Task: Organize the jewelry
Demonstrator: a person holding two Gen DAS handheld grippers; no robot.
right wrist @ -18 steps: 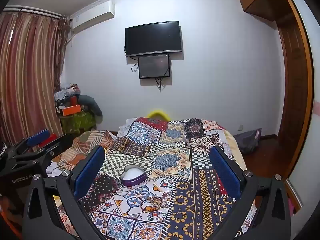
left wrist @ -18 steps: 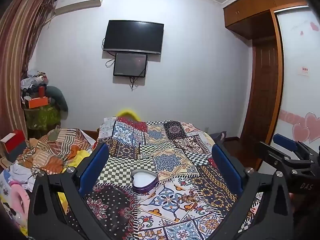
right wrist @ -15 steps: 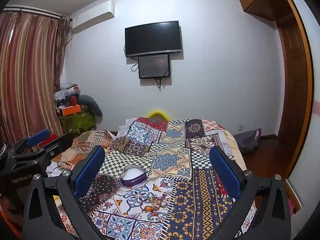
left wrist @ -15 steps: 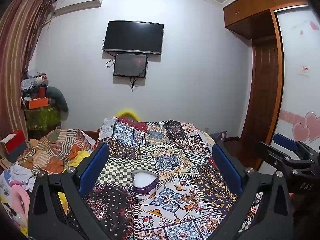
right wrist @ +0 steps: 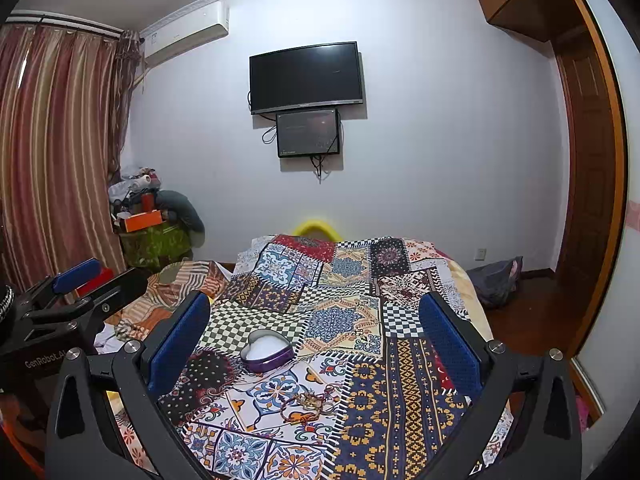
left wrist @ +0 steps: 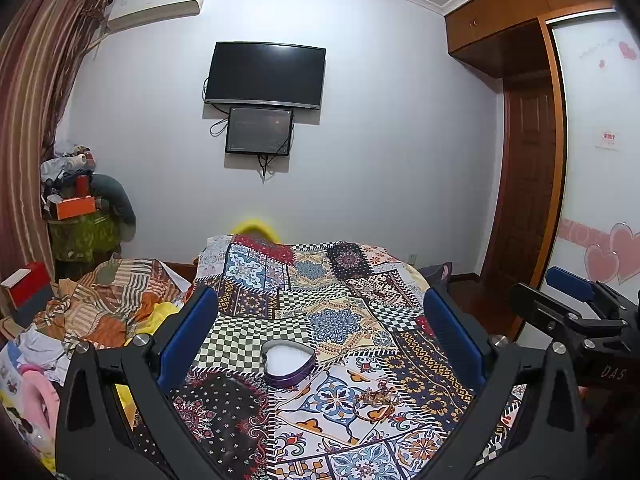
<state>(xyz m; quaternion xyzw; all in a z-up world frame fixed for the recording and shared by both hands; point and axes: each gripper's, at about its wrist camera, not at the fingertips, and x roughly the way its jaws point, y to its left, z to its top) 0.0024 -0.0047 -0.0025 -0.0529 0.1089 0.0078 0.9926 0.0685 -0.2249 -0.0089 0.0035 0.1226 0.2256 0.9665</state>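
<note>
1. Two grippers, both held above the patchwork bedspread (left wrist: 340, 320) with jaws wide apart and nothing between them: left gripper (left wrist: 320, 332), right gripper (right wrist: 316, 332).
2. Almost nothing changed over the last half second: same framing in both wrist views, same spread of the blue pads. Judged as a pause before the first reach, with no piece of jewelry picked up yet.
3. Heart-shaped box (left wrist: 289, 362), purple-walled, lid off, pale lining showing, resting on the bedspread roughly midway between the left gripper's fingers in that view; no lid in sight.
4. Jewelry (right wrist: 310, 402): a small tangle of gold-coloured and reddish strands lying on a white-and-blue tile patch, nearer the cameras than the box and apart from it. Also seen from the left wrist (left wrist: 374, 394).
5. Hard to make out: how many pieces in the tangle, chain or bracelet, knotted or merely overlapping. Busy print swallowing the outlines.
6. Cut off: near edge of the bed behind the gripper bodies in both views; interior of the box seemingly bare, not certain.
</note>
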